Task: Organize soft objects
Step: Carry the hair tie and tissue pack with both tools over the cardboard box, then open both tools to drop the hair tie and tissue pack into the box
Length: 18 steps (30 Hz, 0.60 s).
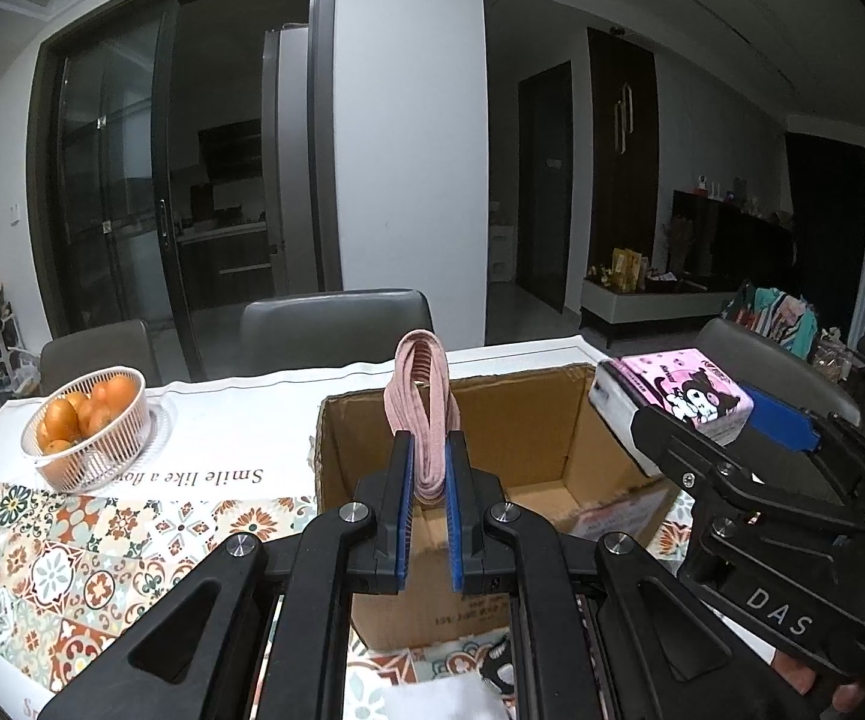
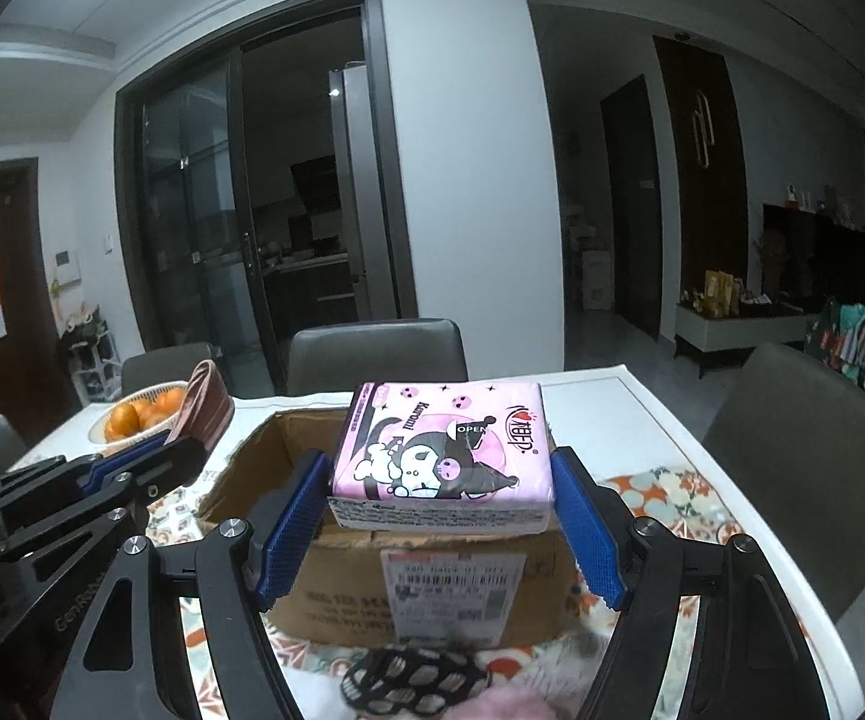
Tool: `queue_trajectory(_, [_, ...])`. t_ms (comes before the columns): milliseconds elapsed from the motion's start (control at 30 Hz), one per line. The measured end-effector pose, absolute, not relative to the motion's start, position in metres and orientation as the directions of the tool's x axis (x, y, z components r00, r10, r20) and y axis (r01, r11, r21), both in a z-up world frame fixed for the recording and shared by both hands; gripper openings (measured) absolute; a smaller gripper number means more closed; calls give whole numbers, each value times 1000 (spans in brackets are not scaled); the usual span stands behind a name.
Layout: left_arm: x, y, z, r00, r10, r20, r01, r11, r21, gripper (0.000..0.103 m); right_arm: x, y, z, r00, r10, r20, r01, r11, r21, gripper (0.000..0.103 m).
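Carrying two soft items toward the open cardboard box [image 1: 528, 456]. Keeping the left gripper [image 1: 429, 498] pressed together on the pink folded cloth [image 1: 423, 414], pinching its lower end so the loop stands upright past the fingertips, above the box's near-left corner. Keeping the right gripper [image 2: 438, 516] clamped wide on the pink tissue pack [image 2: 441, 450], blue pads [image 2: 582, 516] bearing on both short sides, pack level and ahead of the jaws, over the box's near wall. Advancing each load until fully over the cavity before releasing. Lowering below the rim first, judging that the limp cloth may otherwise drape over the edge. Avoiding the fruit basket [image 1: 87, 420], well to the left of the left gripper.
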<state>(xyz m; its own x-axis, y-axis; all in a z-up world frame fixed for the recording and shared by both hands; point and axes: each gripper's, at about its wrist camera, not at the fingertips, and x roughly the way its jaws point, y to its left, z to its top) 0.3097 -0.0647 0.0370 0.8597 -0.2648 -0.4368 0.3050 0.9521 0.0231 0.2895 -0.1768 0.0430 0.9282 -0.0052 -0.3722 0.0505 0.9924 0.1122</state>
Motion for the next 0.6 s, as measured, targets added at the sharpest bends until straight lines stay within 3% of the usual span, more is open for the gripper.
queue_trajectory(600, [368,-83,-4,802,-233,-550,303,952,38,14,344,-185,15,889,-16,-458,53,996,68,75])
